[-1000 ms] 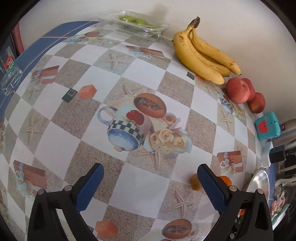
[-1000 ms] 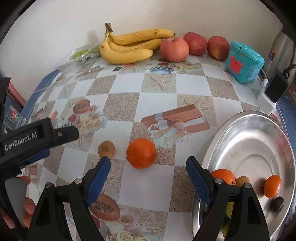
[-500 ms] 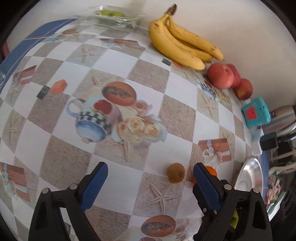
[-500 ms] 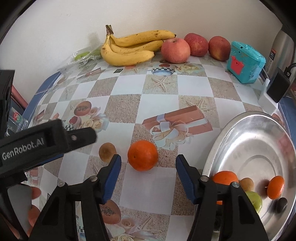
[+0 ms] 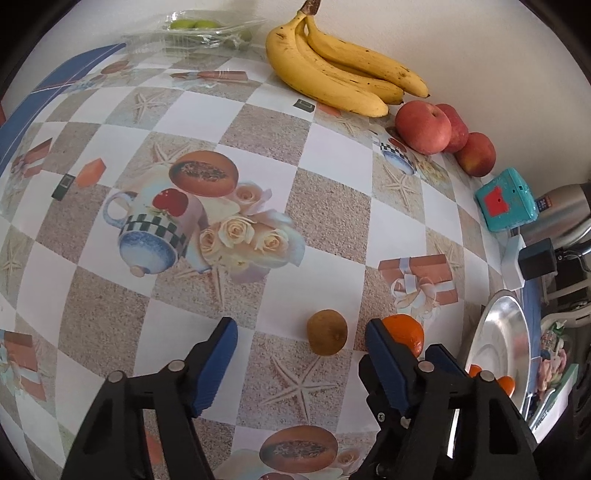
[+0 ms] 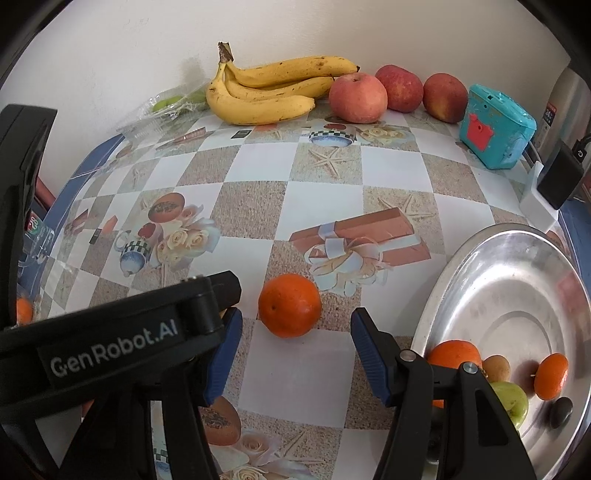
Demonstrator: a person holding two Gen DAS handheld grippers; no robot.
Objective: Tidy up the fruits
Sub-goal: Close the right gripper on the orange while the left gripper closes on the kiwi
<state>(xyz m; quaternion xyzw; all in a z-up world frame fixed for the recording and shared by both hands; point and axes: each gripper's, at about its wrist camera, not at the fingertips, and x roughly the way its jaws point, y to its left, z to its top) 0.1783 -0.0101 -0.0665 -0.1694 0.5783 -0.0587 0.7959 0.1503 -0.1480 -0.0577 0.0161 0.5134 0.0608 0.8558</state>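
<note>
Left hand-held gripper (image 5: 301, 349): mine, pointing steeply down at the counter, its jaws closing; the kiwi sits between the blue pads, nearer the right one, but neither pad touches it.
Right hand-held gripper (image 6: 295, 338): mine too, jaws partly apart and unclenched, one on either side of the orange, which lies just past the tips; nothing is gripped.
Kiwi (image 5: 327, 337): brown, lying on a sandy square of the counter, just beside the orange; in the right wrist view my left tool hides it.
Orange (image 6: 290, 305): on the counter near the printed gift box, between the kiwi and the metal dish, touching neither of my pads.
Metal dish (image 6: 480, 266): at the right edge of the counter, holding two oranges, a small brown fruit, a green fruit and a small dark one, all bunched at its near side.
Bananas (image 6: 269, 90): a bunch against the back wall.
Apples (image 6: 357, 98): three in a row beside the bananas, along the wall.
Clear tray (image 5: 207, 27): at the far left corner, with green fruit inside.
Teal box (image 6: 496, 127): past the apples, near a steel flask (image 5: 561, 214).
Counter (image 5: 332, 206): covered in a checked cloth printed with starfish, roses and cups.
</note>
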